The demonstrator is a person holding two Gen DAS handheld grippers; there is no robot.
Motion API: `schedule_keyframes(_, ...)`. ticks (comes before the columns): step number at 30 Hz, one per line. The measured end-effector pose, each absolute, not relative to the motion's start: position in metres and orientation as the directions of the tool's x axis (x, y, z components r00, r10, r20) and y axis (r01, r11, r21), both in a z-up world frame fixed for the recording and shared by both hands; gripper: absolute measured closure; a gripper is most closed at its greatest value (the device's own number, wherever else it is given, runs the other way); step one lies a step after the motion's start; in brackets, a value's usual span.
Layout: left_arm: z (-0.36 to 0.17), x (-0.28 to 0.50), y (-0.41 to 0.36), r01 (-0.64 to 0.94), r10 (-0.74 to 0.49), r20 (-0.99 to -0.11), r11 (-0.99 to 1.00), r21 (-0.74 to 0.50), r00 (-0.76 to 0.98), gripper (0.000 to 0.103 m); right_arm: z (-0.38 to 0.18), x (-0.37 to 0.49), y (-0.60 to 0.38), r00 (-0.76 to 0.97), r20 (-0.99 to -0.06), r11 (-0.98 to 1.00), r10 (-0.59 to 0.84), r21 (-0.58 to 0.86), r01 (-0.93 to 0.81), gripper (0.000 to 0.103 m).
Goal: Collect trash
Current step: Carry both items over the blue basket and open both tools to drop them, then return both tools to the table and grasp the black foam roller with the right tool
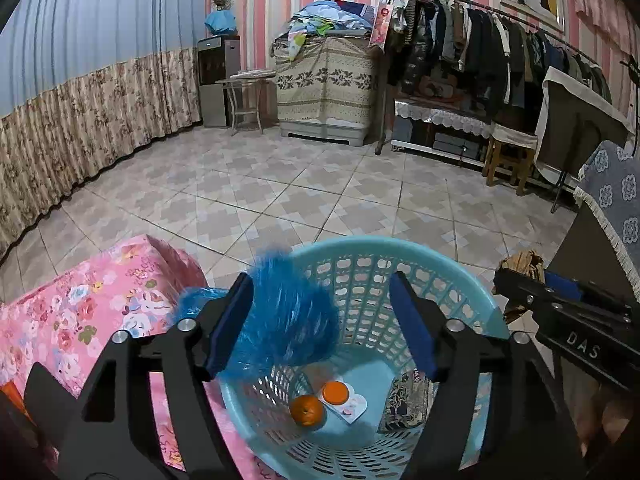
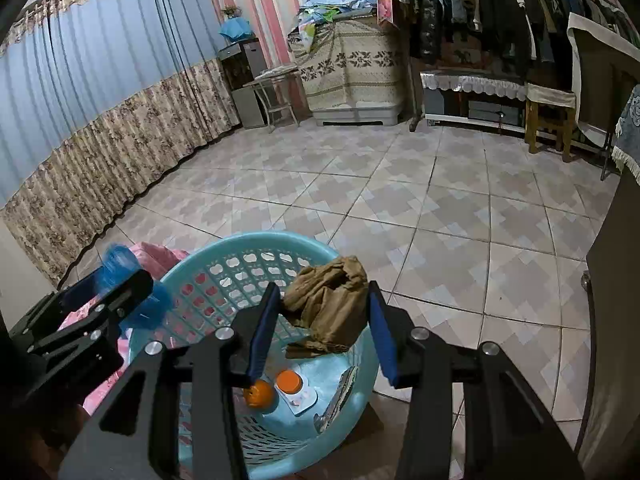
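Observation:
A light blue plastic basket stands on the floor below both grippers. In it lie two orange fruit pieces, a small white wrapper and a dark printed packet. My left gripper is open over the basket; a blurred blue plastic bag hangs against its left finger. In the right wrist view the left gripper appears at left with the blue bag. My right gripper is open wide around a crumpled brown paper bag above the basket.
A pink floral cloth-covered surface lies left of the basket. Tiled floor stretches ahead. Curtains line the left wall; a covered cabinet, clothes rack and wooden stool stand at the back. A dark cabinet edge is at right.

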State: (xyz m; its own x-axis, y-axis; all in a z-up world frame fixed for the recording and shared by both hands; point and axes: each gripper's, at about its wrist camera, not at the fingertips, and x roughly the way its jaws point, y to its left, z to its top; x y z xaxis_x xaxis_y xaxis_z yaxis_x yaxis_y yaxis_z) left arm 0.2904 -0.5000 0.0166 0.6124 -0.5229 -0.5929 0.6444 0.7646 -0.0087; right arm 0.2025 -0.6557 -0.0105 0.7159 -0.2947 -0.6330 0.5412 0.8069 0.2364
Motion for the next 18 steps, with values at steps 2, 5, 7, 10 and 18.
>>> schedule_keyframes(2, 0.016, 0.290, -0.500, 0.643, -0.521, -0.594, 0.766, -0.008, 0.613, 0.029, -0.010, 0.203, -0.656, 0.716, -0.633, 0.808, -0.296, 0.235, 0.541, 0.059)
schedule_keyframes(5, 0.016, 0.288, -0.495, 0.639, -0.519, -0.590, 0.769, -0.007, 0.618, 0.029, -0.010, 0.203, -0.656, 0.715, -0.633, 0.807, -0.295, 0.235, 0.541, 0.059)
schedule_keyframes(7, 0.017, 0.287, -0.491, 0.632, -0.518, -0.583, 0.775, -0.011, 0.625, 0.021, -0.011, 0.203, -0.656, 0.715, -0.634, 0.807, -0.295, 0.235, 0.541, 0.059)
schedule_keyframes(10, 0.017, 0.286, -0.483, 0.624, -0.516, -0.570, 0.781, -0.006, 0.639, 0.019, -0.011, 0.205, -0.655, 0.715, -0.635, 0.811, -0.293, 0.231, 0.538, 0.059)
schedule_keyframes(18, 0.022, 0.290, -0.461, 0.587, -0.483, -0.557, 0.810, 0.011, 0.676, 0.014, -0.013, 0.214, -0.644, 0.716, -0.636, 0.833, -0.287, 0.205, 0.515, 0.059)
